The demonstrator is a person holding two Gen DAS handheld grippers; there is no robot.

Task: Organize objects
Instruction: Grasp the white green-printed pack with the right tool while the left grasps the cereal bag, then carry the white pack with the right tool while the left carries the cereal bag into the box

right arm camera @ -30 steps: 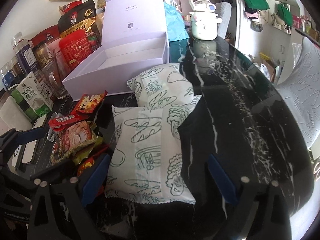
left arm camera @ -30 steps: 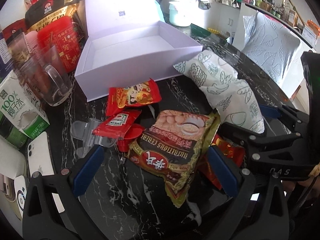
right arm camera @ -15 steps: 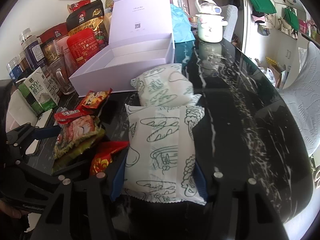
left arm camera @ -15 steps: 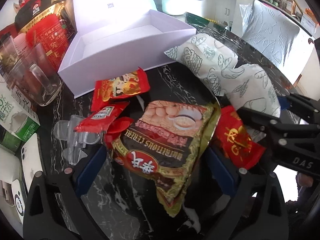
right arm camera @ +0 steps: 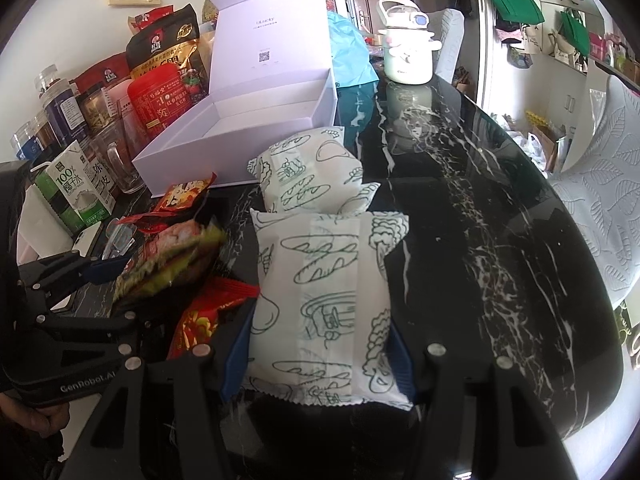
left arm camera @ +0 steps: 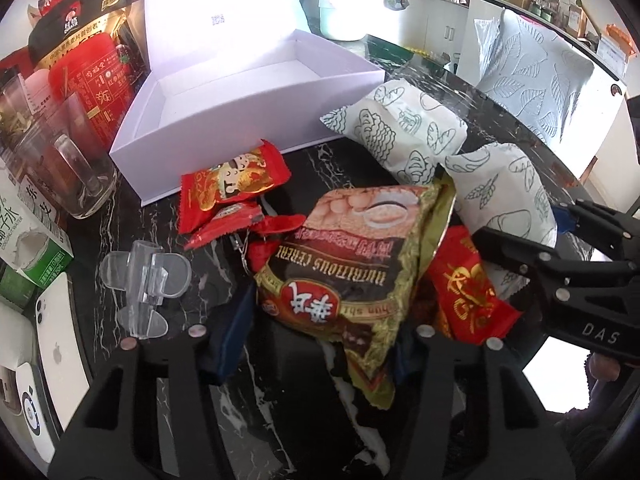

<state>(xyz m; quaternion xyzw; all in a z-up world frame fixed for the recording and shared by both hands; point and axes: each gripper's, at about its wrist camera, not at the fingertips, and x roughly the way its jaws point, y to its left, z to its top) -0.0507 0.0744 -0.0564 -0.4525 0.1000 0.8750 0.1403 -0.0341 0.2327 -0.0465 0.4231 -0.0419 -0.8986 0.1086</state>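
Closing left hand-held gripper point(left arm camera: 320, 344) hides cereal bag's point(left arm camera: 352, 264) lower edges.

The cereal bag point(left arm camera: 352, 256) hides much of the red packet point(left arm camera: 468, 292) beneath it and the left gripper's right pad. At the left edge, the phone point(left arm camera: 60, 344) and carton point(left arm camera: 24, 240) are cut off. Far shelf items are too small to tell.

"NUTRITIOUS CEREAL" on packet point(left arm camera: 352, 256), perhaps "100%" carton point(right arm camera: 74, 192)
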